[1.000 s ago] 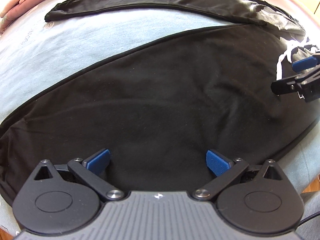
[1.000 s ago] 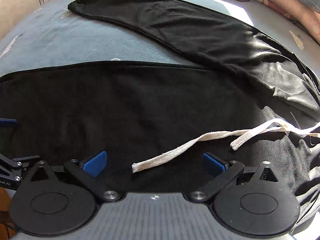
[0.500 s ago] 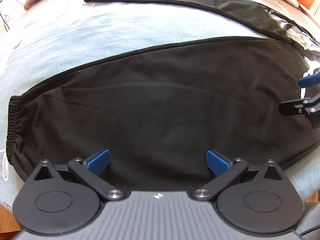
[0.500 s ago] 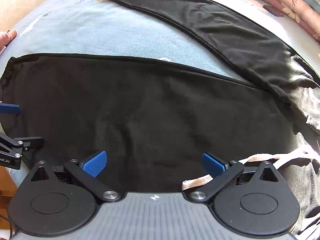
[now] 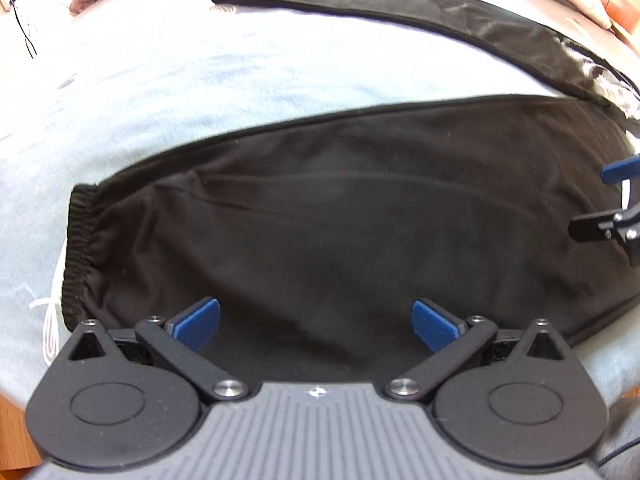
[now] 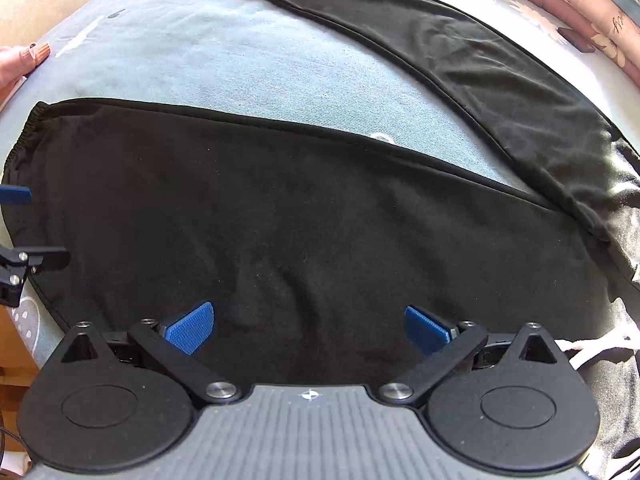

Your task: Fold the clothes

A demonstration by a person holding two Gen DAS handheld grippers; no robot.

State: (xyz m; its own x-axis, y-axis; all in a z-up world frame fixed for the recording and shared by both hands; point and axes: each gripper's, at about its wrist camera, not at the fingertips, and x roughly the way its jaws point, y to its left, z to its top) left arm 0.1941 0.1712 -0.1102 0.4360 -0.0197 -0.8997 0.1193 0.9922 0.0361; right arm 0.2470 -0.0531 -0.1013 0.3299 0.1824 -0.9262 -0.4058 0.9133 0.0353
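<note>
- Jaws of the left gripper (image 5: pixel 316 320) stand spread, empty, above the near leg's cuff end (image 5: pixel 80 248).
- Black trousers (image 6: pixel 300 220) lie flat on the bed (image 6: pixel 280 76), legs splayed apart.
- Right gripper (image 6: pixel 310 330) likewise gapes empty near the drawstring (image 6: pixel 592 346), which could snag or bunch in a fold.

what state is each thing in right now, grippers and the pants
left gripper: open, holding nothing, over the near leg
right gripper: open, holding nothing
black pants: unfolded, legs spread apart, flat on the bed sheet
drawstring: loose, lying by the right gripper
</note>
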